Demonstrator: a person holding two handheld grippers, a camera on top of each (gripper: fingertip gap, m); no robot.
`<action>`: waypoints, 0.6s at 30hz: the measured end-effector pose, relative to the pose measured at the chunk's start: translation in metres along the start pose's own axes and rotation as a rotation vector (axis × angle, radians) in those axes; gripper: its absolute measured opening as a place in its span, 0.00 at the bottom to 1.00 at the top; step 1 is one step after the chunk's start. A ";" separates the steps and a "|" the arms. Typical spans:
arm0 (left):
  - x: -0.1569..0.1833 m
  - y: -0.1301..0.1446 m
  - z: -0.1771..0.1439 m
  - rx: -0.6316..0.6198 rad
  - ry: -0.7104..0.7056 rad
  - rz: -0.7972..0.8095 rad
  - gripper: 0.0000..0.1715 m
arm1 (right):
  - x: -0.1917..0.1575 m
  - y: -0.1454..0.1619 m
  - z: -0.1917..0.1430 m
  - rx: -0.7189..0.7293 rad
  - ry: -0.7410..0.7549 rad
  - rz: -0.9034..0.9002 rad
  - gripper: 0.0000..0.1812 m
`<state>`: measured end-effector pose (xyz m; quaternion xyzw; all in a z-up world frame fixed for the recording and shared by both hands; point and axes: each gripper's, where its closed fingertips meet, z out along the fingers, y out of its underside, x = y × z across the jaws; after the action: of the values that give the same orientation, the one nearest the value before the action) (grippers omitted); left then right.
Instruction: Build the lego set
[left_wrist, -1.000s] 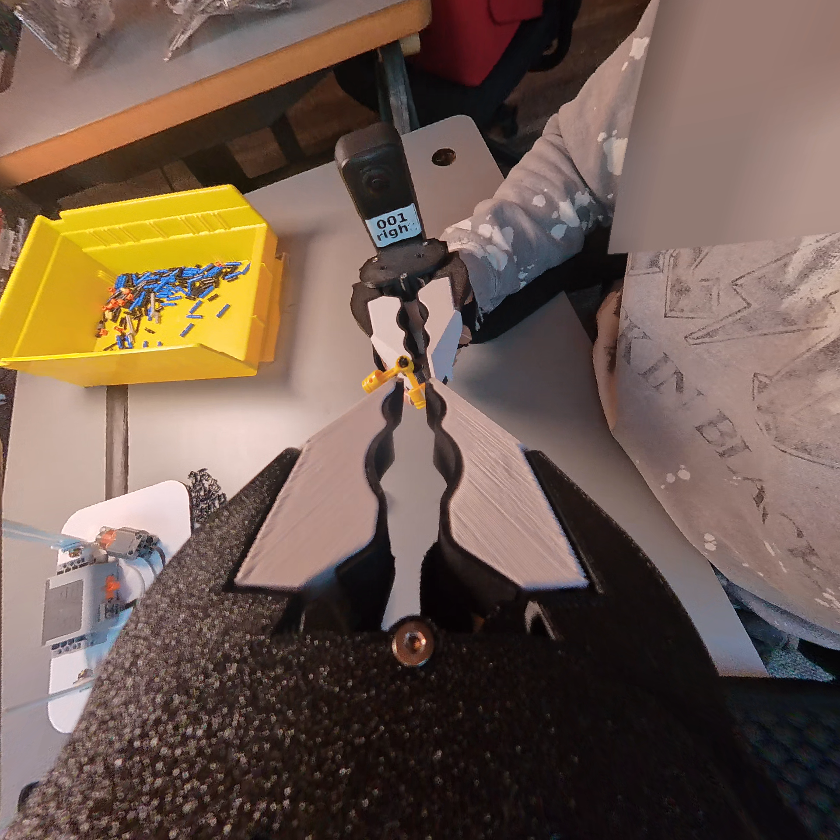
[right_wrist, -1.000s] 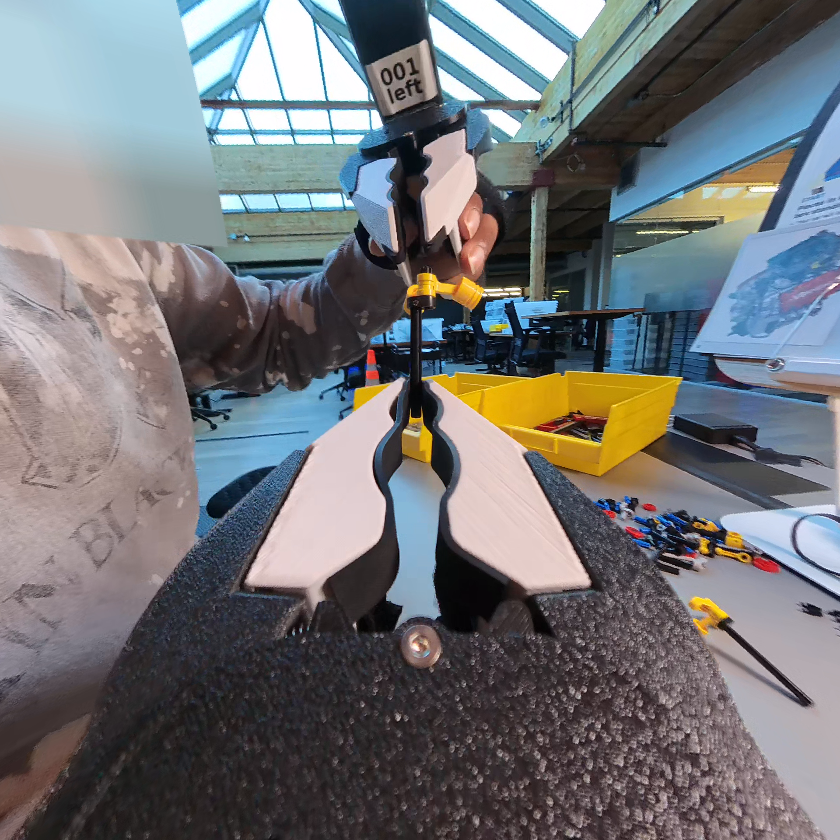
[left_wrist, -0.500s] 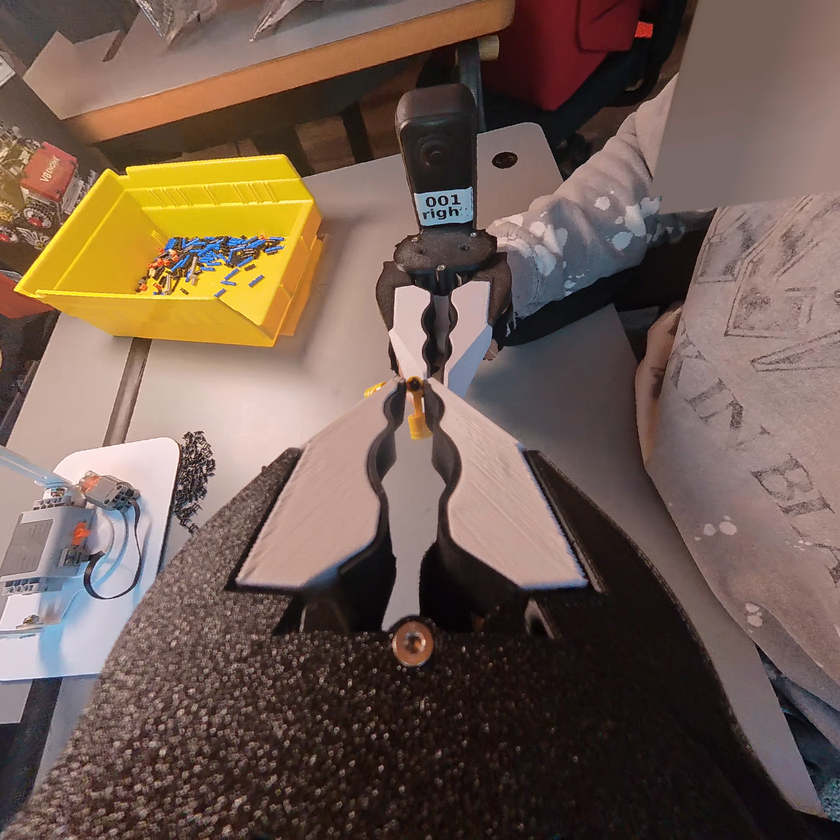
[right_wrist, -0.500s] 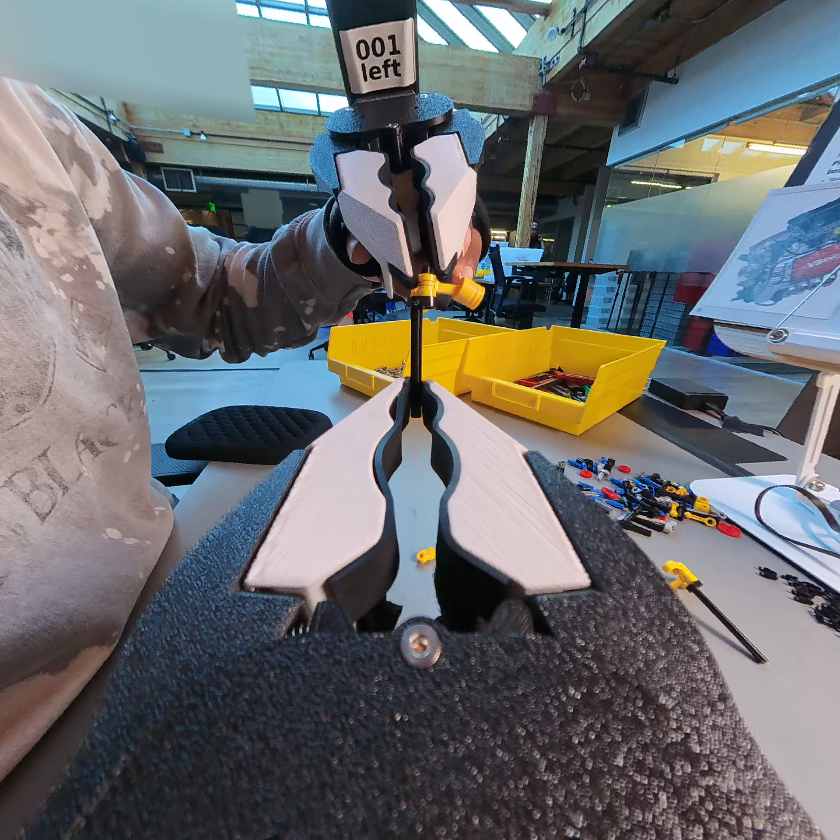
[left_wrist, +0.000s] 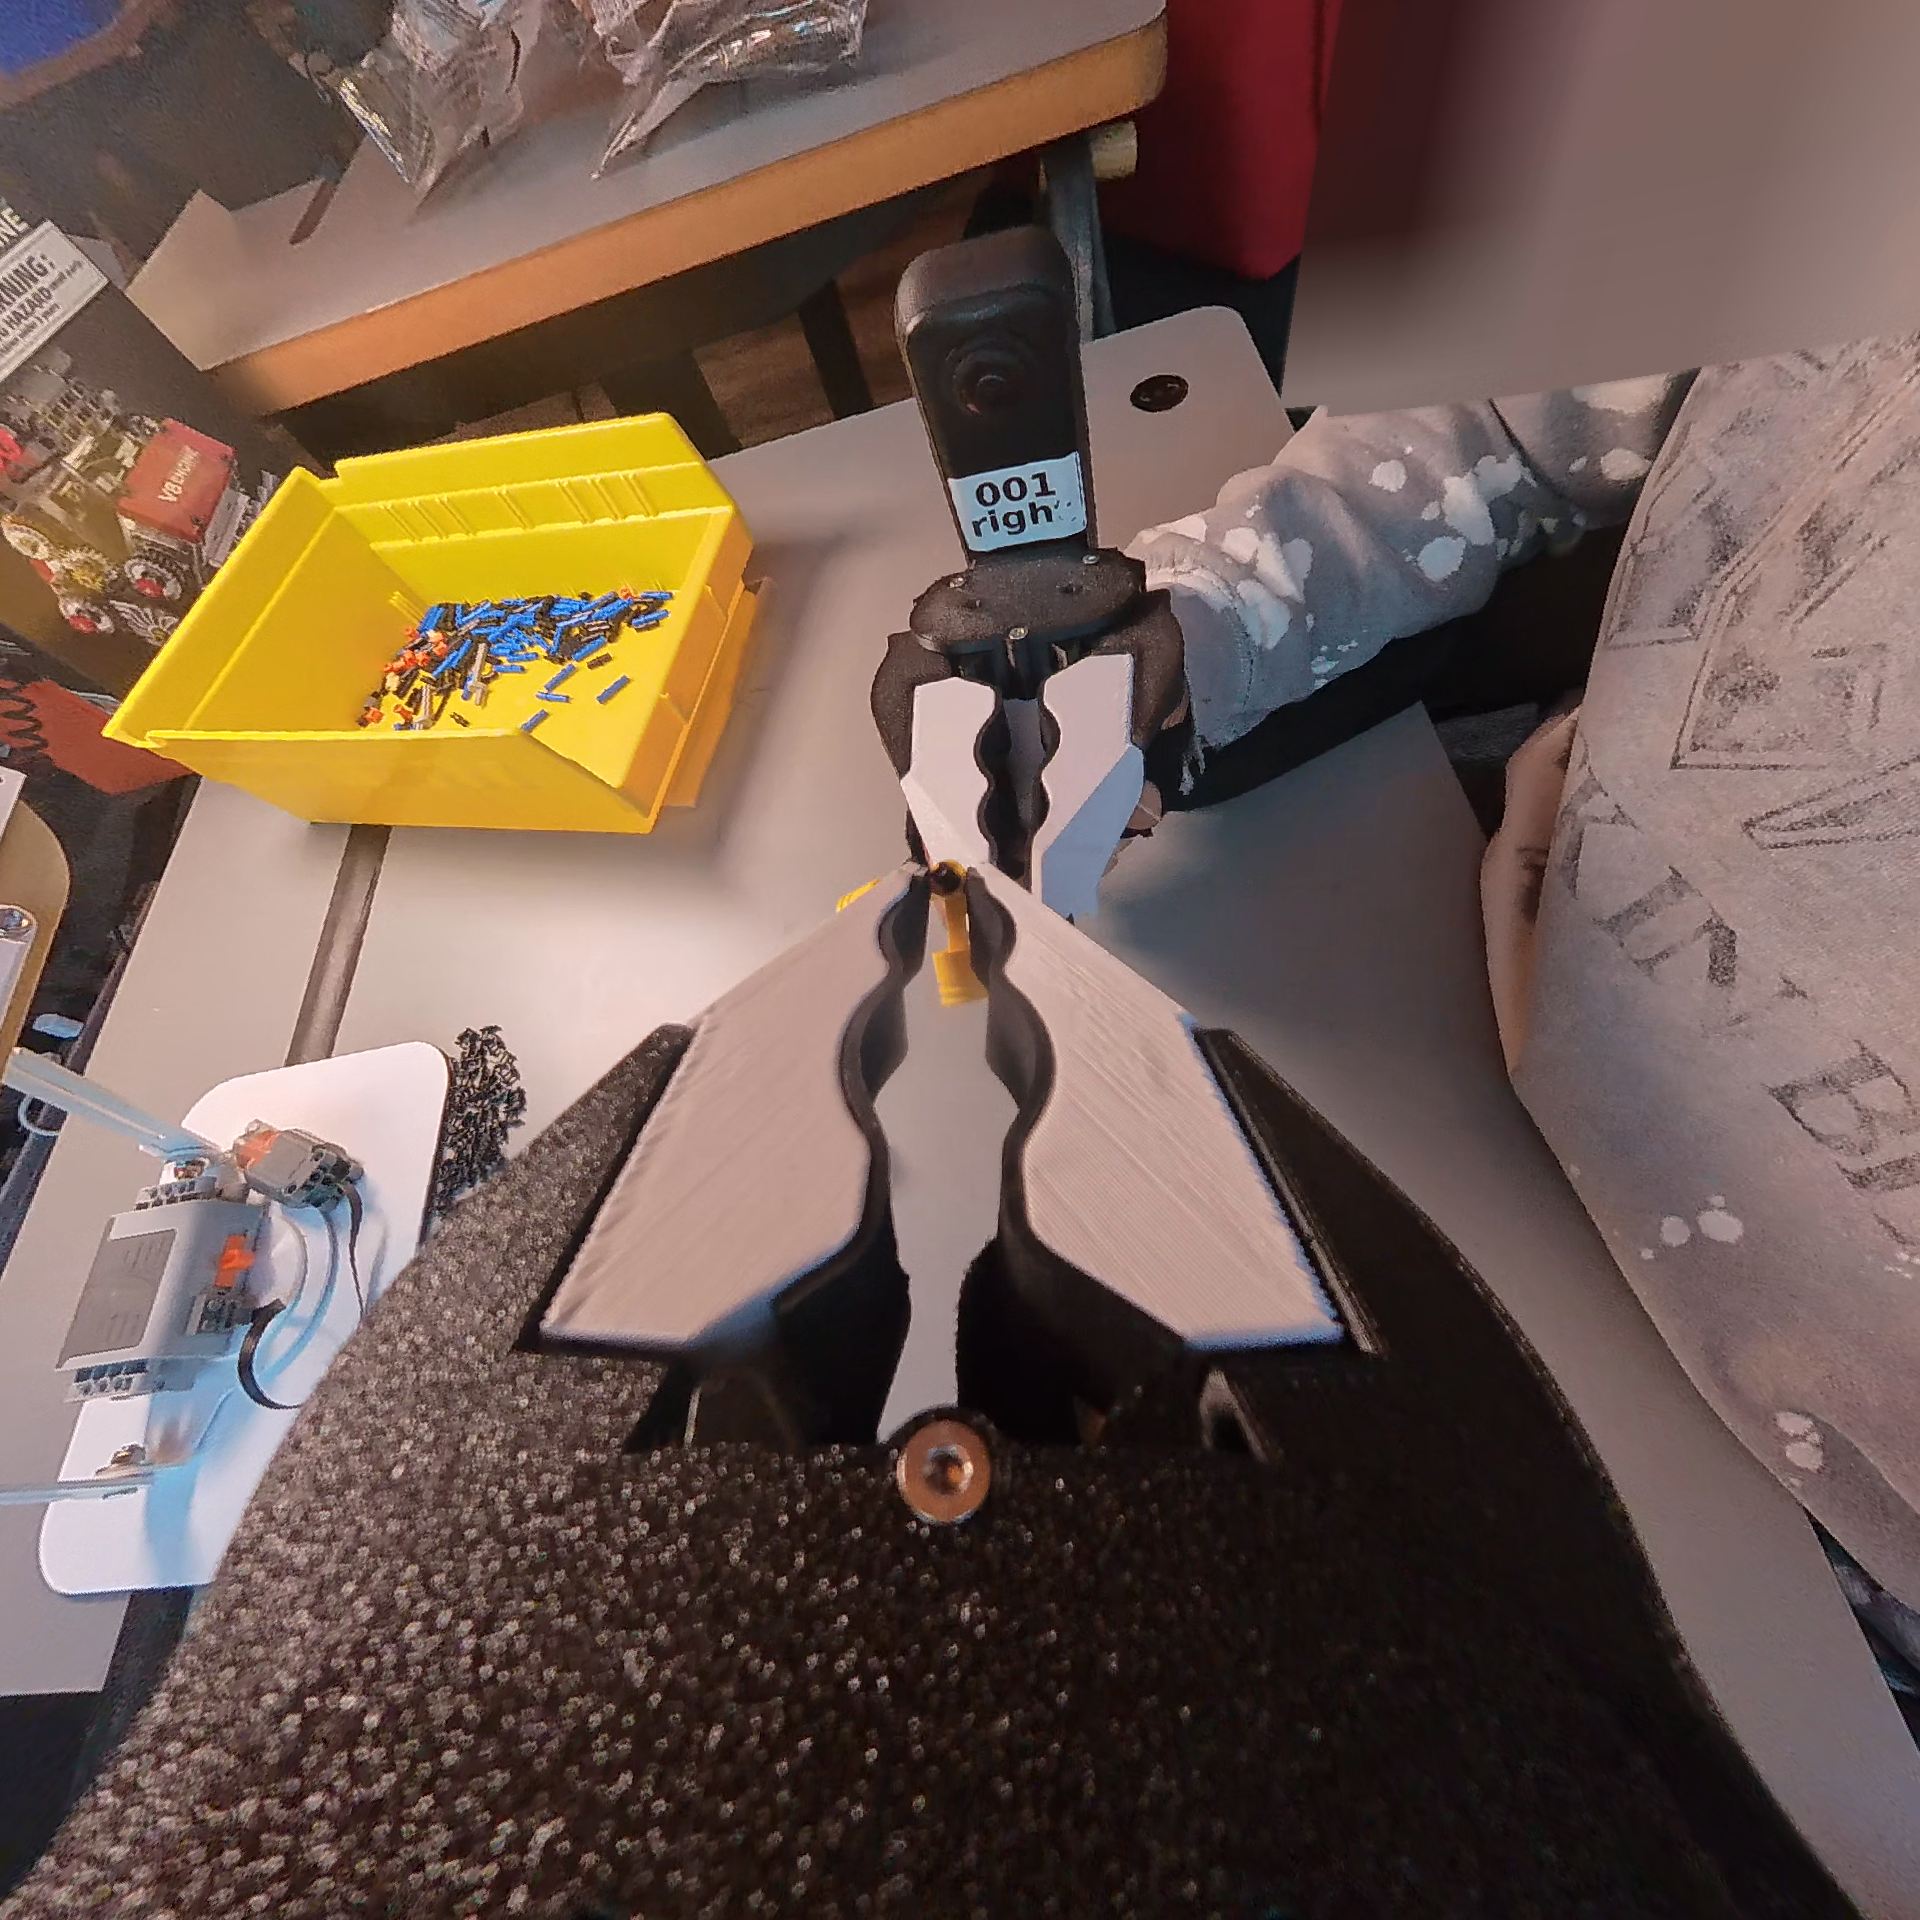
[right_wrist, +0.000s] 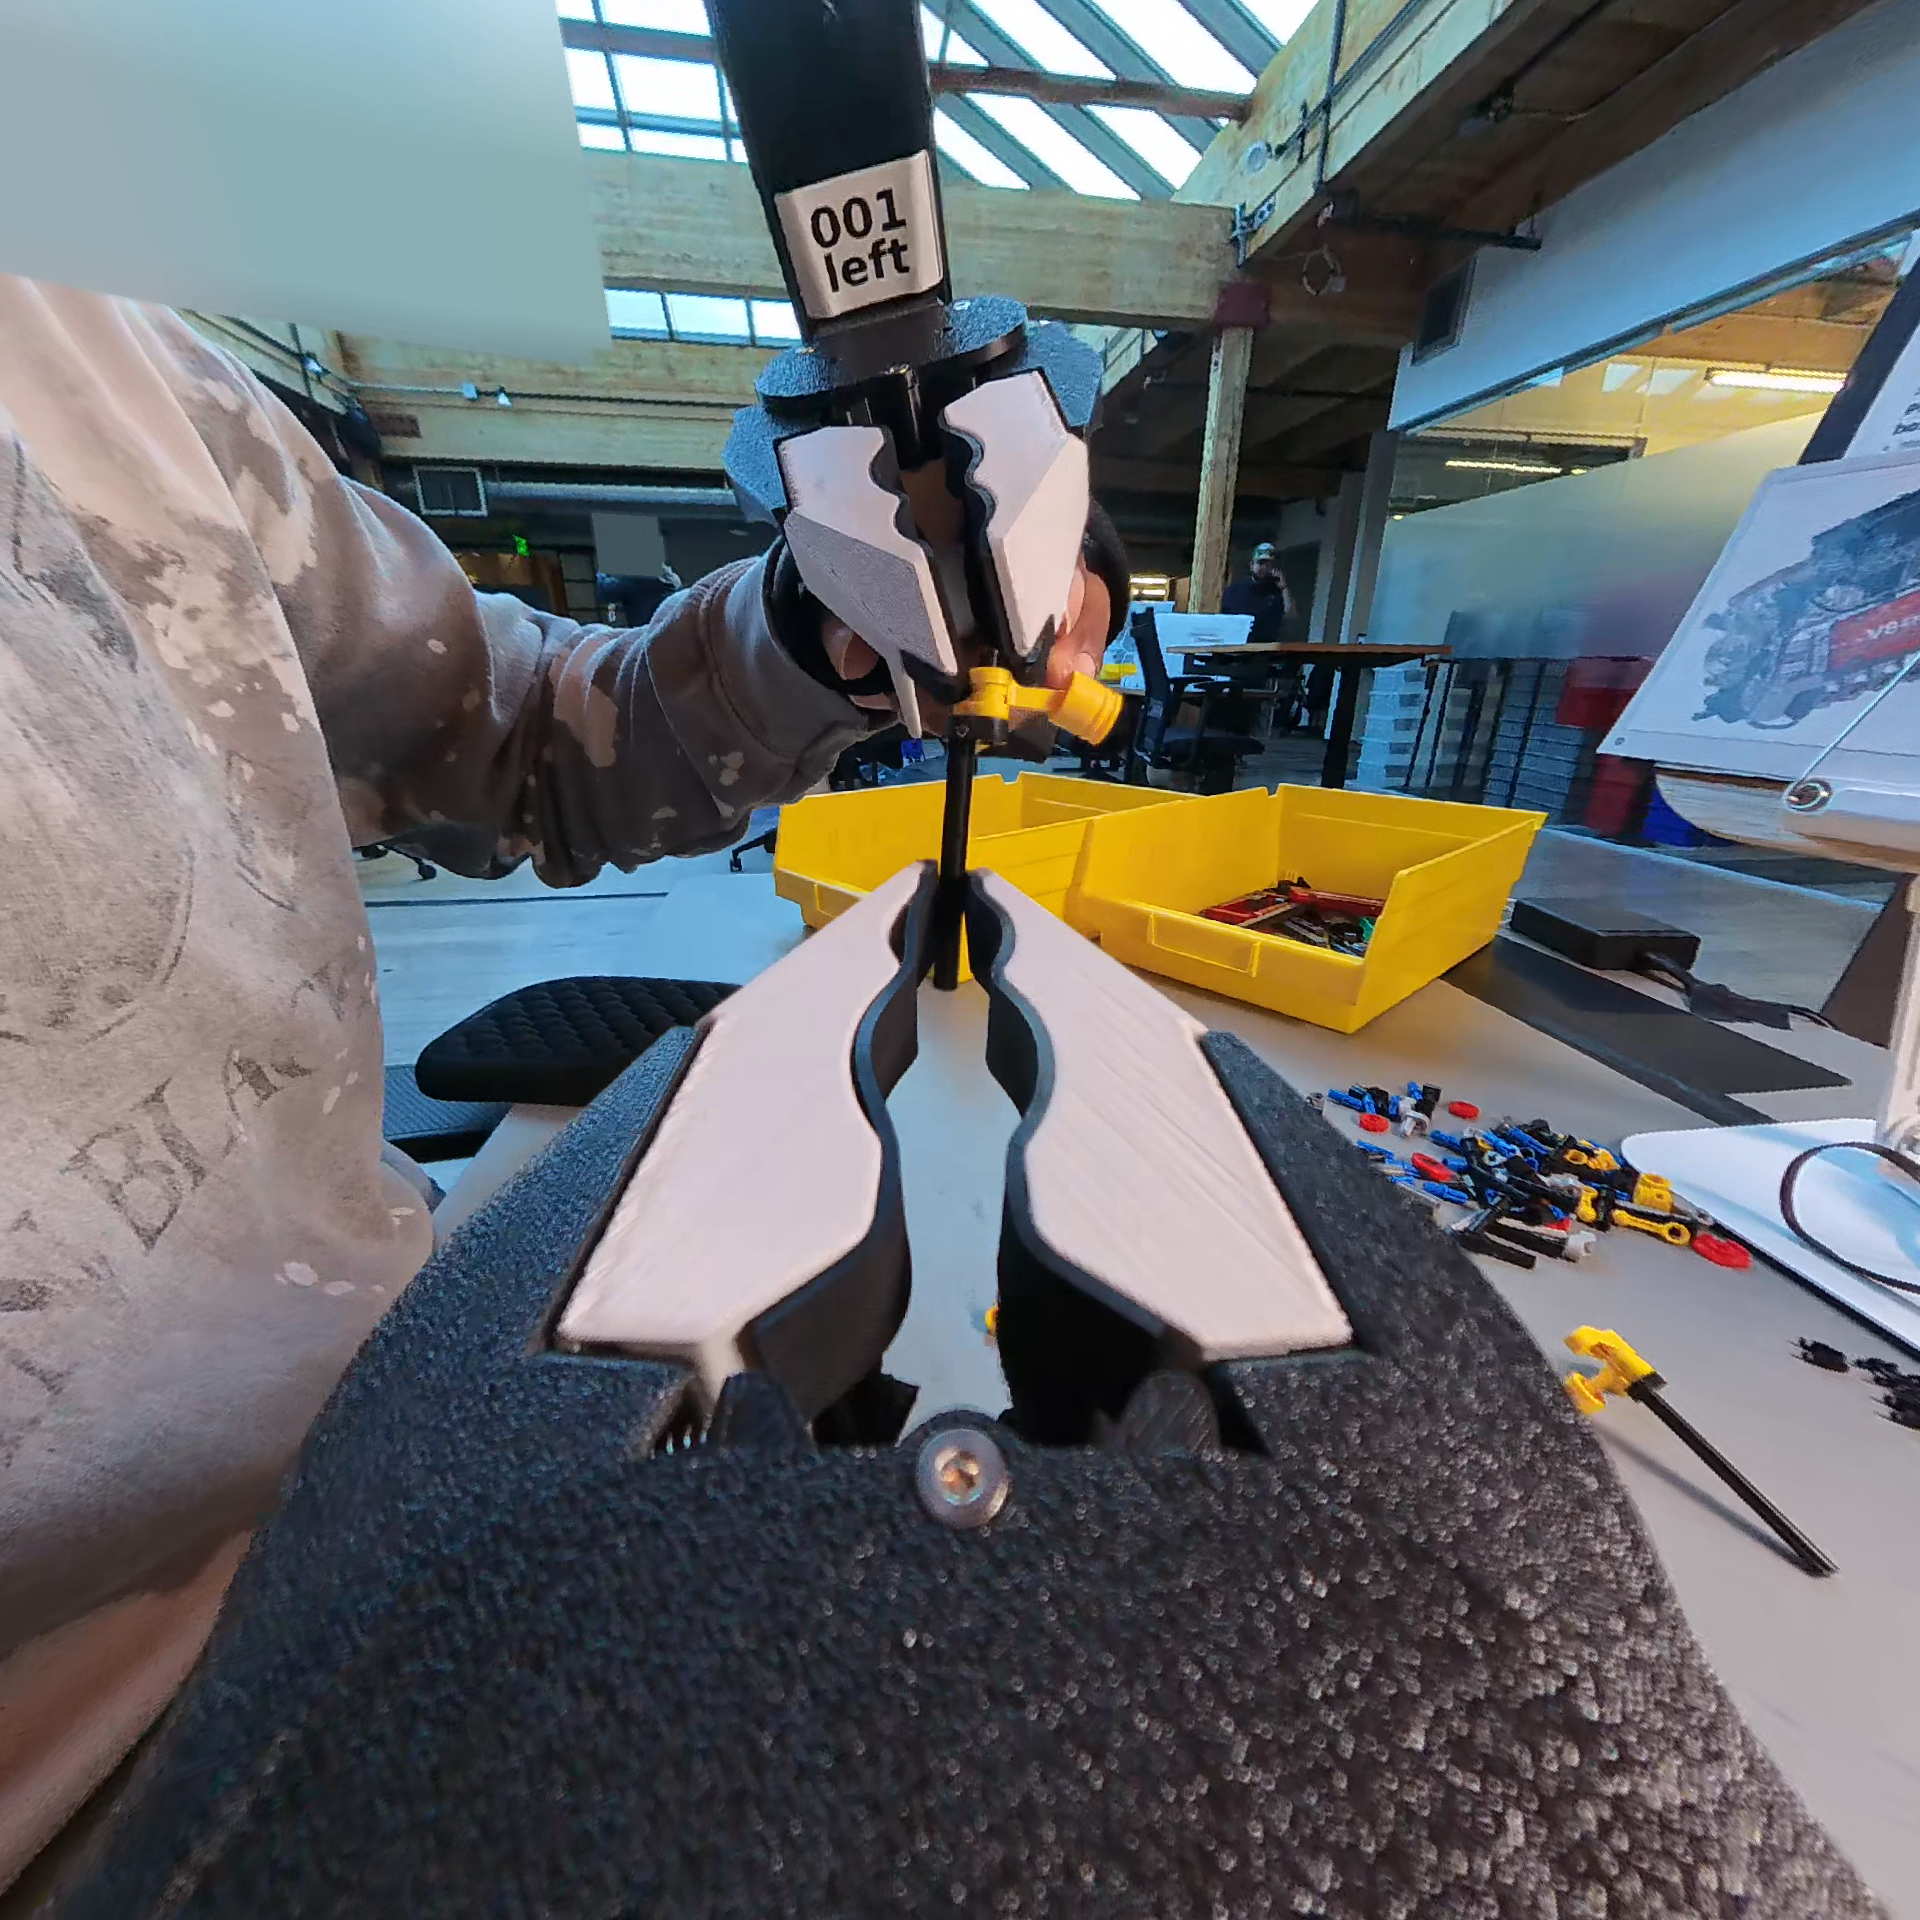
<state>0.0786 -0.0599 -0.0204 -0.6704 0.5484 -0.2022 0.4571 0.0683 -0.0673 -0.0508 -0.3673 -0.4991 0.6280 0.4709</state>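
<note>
The right gripper is pinching the lower end of a black axle. The left gripper is clamping the yellow connector at the axle's top, above the table. The connector's far end is lying hidden behind a fingertip in the left wrist view.

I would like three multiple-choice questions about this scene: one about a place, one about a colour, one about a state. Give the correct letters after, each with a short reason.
1. Where is the pile of small blue and black pieces in the left wrist view?
A. in the yellow bin
B. on the white pad
C. on the floor

2. What colour is the connector on top of the black axle?
A. red
B. yellow
C. green

3. What is the right gripper doing?
A. open, empty
B. shut on the black axle
C. lying on the table

Answers:
1 A: they lie inside the yellow bin.
2 B: the connector is yellow.
3 B: the right gripper clamps the black axle.
</note>
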 end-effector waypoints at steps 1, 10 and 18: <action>0.000 -0.001 0.000 0.004 -0.002 0.002 0.04 | 0.001 -0.002 -0.001 0.009 0.002 0.005 0.03; -0.005 -0.017 -0.012 0.093 -0.049 -0.023 0.08 | 0.003 -0.010 -0.004 0.036 0.005 0.009 0.02; -0.019 0.026 -0.033 0.166 -0.194 -0.184 0.09 | 0.012 -0.004 -0.008 -0.002 0.025 0.003 0.02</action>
<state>0.0329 -0.0546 -0.0219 -0.6943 0.4191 -0.2222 0.5413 0.0737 -0.0536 -0.0484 -0.3765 -0.4933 0.6234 0.4756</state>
